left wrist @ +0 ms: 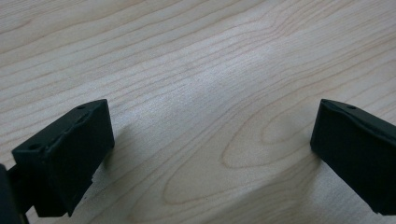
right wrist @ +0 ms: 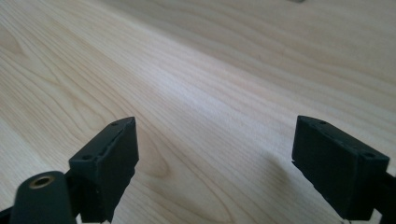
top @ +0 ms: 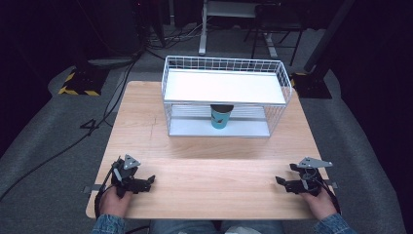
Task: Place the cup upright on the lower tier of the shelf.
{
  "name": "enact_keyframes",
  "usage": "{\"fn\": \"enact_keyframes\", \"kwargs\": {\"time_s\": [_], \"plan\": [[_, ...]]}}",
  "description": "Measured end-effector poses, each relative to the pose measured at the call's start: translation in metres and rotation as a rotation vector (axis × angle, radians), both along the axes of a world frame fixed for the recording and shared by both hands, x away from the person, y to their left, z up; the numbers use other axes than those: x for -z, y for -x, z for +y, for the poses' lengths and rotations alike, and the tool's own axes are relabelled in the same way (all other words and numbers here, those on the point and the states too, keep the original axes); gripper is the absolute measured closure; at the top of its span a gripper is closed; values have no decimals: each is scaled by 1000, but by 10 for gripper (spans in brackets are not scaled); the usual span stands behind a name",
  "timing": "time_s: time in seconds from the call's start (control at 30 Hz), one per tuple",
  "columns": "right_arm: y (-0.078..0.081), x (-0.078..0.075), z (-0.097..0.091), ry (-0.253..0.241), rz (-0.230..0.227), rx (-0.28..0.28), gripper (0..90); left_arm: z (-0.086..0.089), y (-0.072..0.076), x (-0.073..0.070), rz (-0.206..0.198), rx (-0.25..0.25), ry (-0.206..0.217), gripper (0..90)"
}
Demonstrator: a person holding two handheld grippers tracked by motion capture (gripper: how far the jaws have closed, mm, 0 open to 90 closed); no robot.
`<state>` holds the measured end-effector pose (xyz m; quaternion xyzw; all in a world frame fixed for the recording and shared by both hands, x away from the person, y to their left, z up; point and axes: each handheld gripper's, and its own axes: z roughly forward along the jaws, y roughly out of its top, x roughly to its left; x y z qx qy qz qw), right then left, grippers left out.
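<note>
Resting: both hands sit low at the near edge of the pale wooden table (top: 146, 126), one at each corner, which reads as a waiting pose and not a reach.
Left gripper: the black two-jaw left gripper (top: 146, 181) lies at the near left corner; in the left gripper view its jaws stand wide apart with bare wood grain between them, gripping nothing.
Right gripper: the black two-jaw right gripper (top: 282, 182) sits at the near right corner, pointing inward; in the right gripper view its jaws are likewise spread, with nothing between them.
Cup: the teal paper cup with a dark rim (top: 220, 117) stands upright on the lower shelf of the rack, near its middle, well apart from both grippers.
Rack: the white wire two-tier rack (top: 168, 92) stands at the far half of the table, its open front facing the person; its white upper shelf is bare.
Why so placed: the cup sits close under the upper shelf, so I judge it must be approached level from the front, not from above.
Why jaws spread: parted jaws suit a coming grasp around the cup's wall.
Step in hand: likely the start, no contact yet.
</note>
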<state>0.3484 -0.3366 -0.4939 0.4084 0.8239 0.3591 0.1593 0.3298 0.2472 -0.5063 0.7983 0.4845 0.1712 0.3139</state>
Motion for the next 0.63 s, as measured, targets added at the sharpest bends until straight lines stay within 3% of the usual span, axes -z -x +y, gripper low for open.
{"fn": "enact_keyframes", "kwargs": {"time_s": [0.13, 0.17, 0.3, 0.63], "plan": [[-2, 6, -1, 14, 11, 2, 133, 0, 0, 0, 0, 0, 0, 0], [-2, 9, -1, 27, -19, 7, 125, 0, 0, 0, 0, 0, 0, 0], [-1, 11, 0, 25, -32, 19, 97, 0, 0, 0, -1, -1, 1, 0], [-2, 11, 0, 31, -23, 36, 69, 0, 0, 0, -1, -1, 1, 0]]}}
